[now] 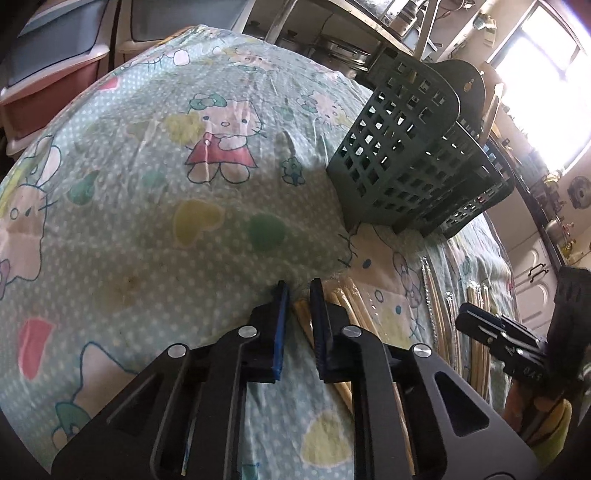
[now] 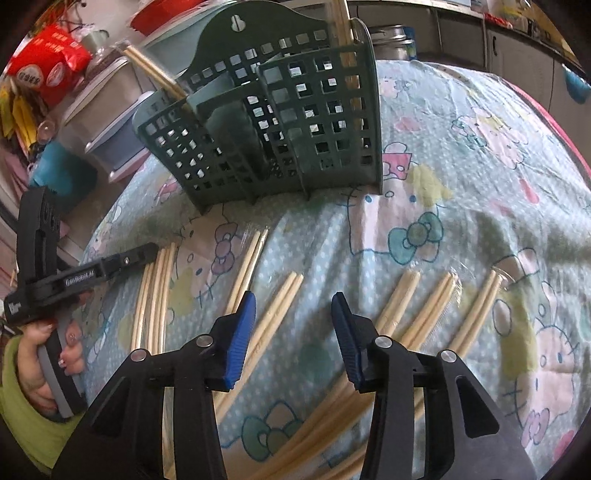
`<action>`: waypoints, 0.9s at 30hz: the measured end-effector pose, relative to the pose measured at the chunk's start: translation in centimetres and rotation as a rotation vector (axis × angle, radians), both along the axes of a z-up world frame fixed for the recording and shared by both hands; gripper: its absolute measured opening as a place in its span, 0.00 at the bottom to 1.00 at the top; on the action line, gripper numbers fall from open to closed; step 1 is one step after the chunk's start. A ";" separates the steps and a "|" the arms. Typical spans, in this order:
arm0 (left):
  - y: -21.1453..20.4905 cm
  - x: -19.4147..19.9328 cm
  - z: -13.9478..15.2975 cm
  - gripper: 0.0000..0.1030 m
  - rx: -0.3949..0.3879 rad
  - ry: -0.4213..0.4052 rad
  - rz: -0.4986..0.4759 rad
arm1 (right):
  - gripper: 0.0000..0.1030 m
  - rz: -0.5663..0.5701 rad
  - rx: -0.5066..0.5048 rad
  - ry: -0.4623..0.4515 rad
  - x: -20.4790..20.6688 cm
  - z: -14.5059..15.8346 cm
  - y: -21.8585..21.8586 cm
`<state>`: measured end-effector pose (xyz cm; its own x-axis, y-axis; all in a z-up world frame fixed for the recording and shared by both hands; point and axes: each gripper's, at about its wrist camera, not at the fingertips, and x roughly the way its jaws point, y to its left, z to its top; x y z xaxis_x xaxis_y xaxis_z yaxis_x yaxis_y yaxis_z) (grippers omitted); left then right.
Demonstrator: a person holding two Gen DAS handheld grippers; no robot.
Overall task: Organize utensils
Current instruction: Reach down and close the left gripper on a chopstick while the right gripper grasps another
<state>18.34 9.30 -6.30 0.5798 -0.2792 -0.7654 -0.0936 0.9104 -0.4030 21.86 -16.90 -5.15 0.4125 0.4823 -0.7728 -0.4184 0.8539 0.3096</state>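
Note:
A dark green slotted utensil holder (image 2: 280,122) stands on the Hello Kitty cloth, with chopsticks (image 2: 153,70) sticking out of its left compartment and more (image 2: 345,33) in its right one. It also shows in the left wrist view (image 1: 413,155). Several wrapped pairs of bamboo chopsticks (image 2: 432,306) lie in a row on the cloth. My left gripper (image 1: 299,291) is open by a narrow gap, low over the leftmost chopsticks (image 1: 351,306); it also shows in the right wrist view (image 2: 144,254). My right gripper (image 2: 293,306) is open and empty above a chopstick pair (image 2: 280,306).
The patterned cloth (image 1: 166,184) covers the whole work surface. Plastic storage boxes (image 2: 110,122) and a red bag (image 2: 51,55) stand behind the holder on the left. A metal pot (image 2: 391,37) sits behind the holder. Cabinets (image 1: 532,273) lie beyond the table.

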 end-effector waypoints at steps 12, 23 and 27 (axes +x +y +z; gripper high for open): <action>1.1 -0.1 1.8 0.04 -0.015 -0.048 0.003 | 0.21 -0.013 -0.058 0.021 2.5 -0.2 1.9; 0.7 0.2 6.9 0.03 0.010 -0.166 -0.020 | 0.12 -0.033 0.041 -0.023 2.5 1.6 -0.3; -0.3 0.1 8.7 0.03 0.015 -0.212 -0.048 | 0.11 -0.028 0.092 -0.090 1.3 3.9 -1.4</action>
